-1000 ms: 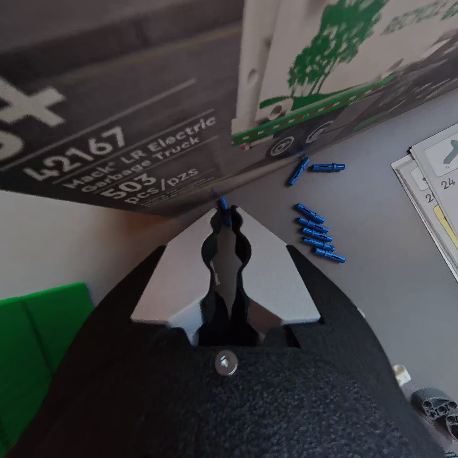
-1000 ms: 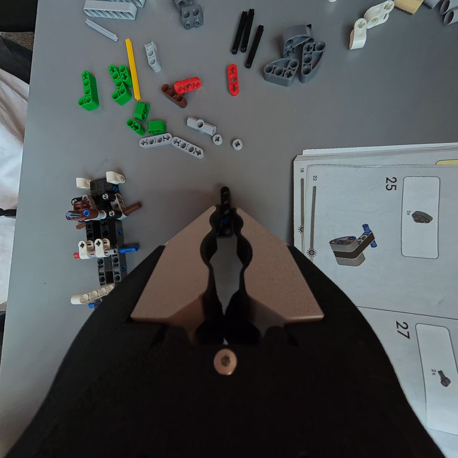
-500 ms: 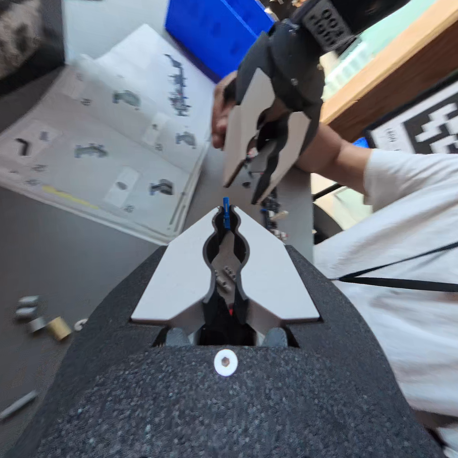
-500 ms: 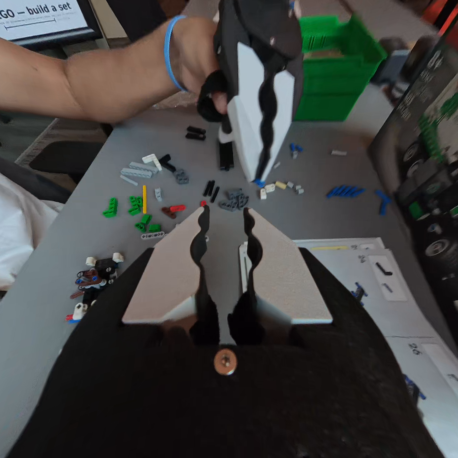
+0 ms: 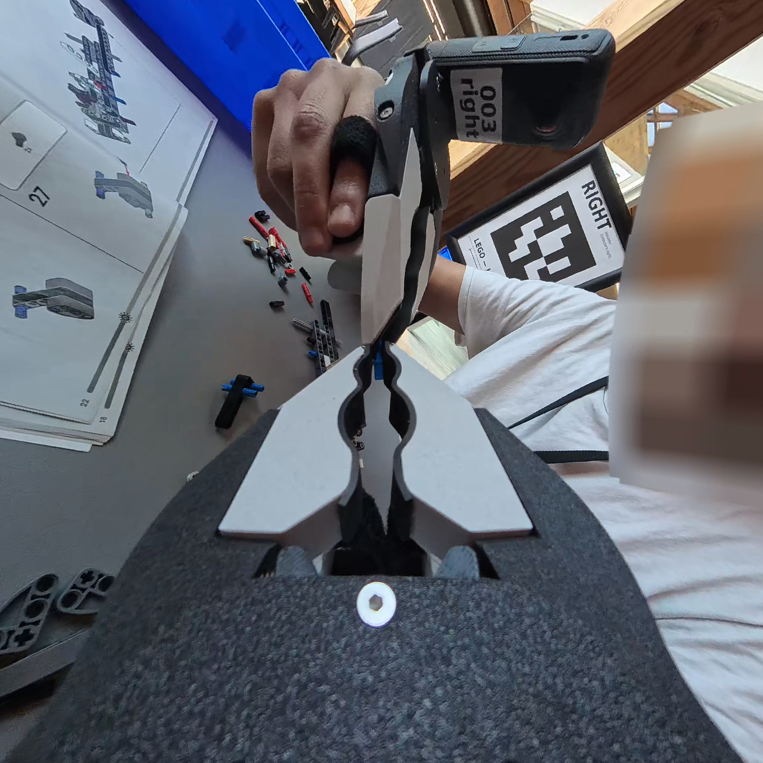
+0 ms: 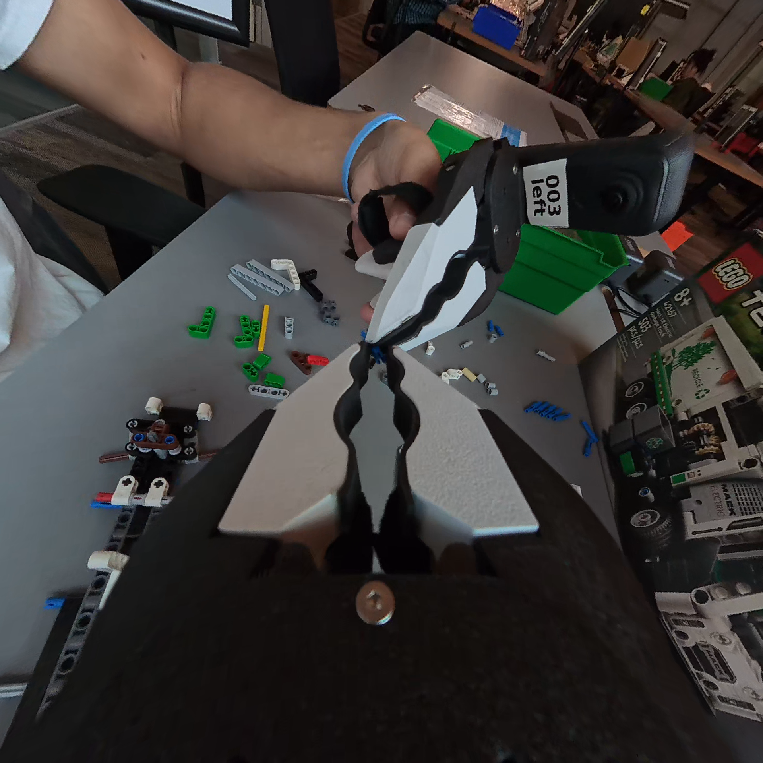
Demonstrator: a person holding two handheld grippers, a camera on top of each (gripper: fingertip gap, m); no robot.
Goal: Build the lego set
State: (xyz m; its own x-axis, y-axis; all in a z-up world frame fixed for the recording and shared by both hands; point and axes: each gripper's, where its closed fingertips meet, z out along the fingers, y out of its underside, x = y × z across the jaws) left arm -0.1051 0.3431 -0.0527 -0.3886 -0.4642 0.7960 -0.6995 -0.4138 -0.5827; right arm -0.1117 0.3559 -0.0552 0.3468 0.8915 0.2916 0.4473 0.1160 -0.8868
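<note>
The grey counter (image 6: 124,351) carries everything. Along its right edge lies the toy truck set box (image 6: 702,433), and at the far edge, behind the left gripper, stands a green bin (image 6: 557,268). An open instruction booklet (image 5: 82,247) lies flat near the counter's right side, with a blue bin (image 5: 231,45) beyond it.

Near the left edge rests a partly built black, brown and white assembly (image 6: 161,441). Farther in lie loose parts: green beams (image 6: 243,330), a yellow axle (image 6: 263,328), grey beams (image 6: 260,278), and a row of blue pins (image 6: 547,411) close to the box. A black beam with blue pins through it (image 5: 235,398) lies beside the booklet's corner.

Both grippers meet tip to tip in the air above the counter's middle. The left gripper (image 5: 377,355) is clamped on a small blue pin (image 5: 377,363), which stands upright between its pads. The right gripper (image 6: 376,353) comes in from the opposite side, its fingers narrowed around the other end of the same blue pin (image 6: 377,353); whether its pads press on it I cannot tell. A hand (image 5: 309,165) grips the right gripper's handle.
</note>
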